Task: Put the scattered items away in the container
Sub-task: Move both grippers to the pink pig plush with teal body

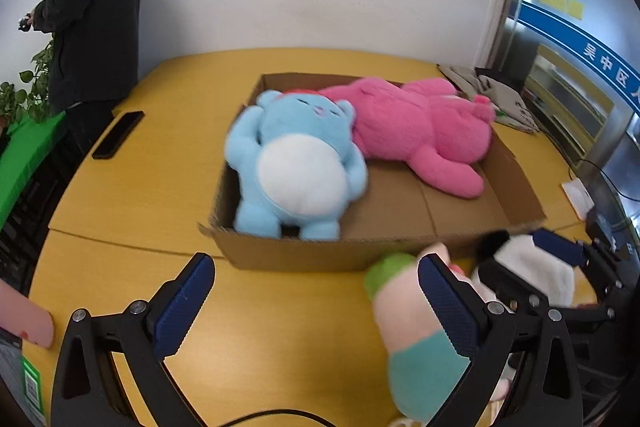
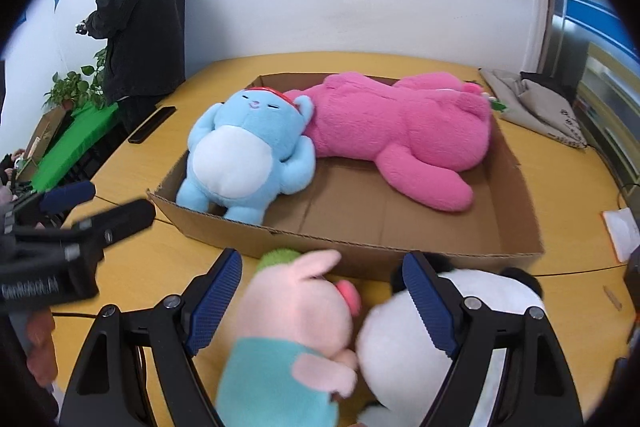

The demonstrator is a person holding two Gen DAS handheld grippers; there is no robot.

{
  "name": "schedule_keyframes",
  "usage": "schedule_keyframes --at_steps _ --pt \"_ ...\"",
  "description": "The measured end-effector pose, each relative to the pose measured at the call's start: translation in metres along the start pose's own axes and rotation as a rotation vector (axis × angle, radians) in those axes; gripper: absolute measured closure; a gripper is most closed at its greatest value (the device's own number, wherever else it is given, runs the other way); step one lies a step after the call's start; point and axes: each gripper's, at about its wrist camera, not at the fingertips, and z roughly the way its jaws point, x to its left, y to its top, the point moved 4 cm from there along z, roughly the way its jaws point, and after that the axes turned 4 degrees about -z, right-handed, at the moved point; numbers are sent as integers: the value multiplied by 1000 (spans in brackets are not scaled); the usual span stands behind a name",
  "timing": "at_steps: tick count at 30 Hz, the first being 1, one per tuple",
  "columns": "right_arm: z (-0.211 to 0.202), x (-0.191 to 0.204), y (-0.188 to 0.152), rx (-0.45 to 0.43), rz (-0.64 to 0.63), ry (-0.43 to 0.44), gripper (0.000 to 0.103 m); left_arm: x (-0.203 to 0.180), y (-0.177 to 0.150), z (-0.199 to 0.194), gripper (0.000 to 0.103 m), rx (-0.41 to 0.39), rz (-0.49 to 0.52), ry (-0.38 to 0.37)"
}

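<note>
Left gripper point(image 1: 316, 297) jaws spread wide, nothing between the pads. Right gripper point(image 2: 324, 301) jaws also wide apart, angled forward and down; both held low, side by side.

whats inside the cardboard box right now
Inside the cardboard box lie a blue plush and a pink plush, the blue one's head touching the pink one. The bare floor shows in front; whatever lies under the two toys is covered.
</note>
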Motion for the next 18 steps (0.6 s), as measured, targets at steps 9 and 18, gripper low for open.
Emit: schedule_keyframes --at_steps 9,18 --pt "-18 -28 -12 -10 -3 -76 20 -28 -6 -4 0 -7 21 5" --pt "-10 -34 -13 3 -3 -75 20 -26 -11 6 0 23 8 5"
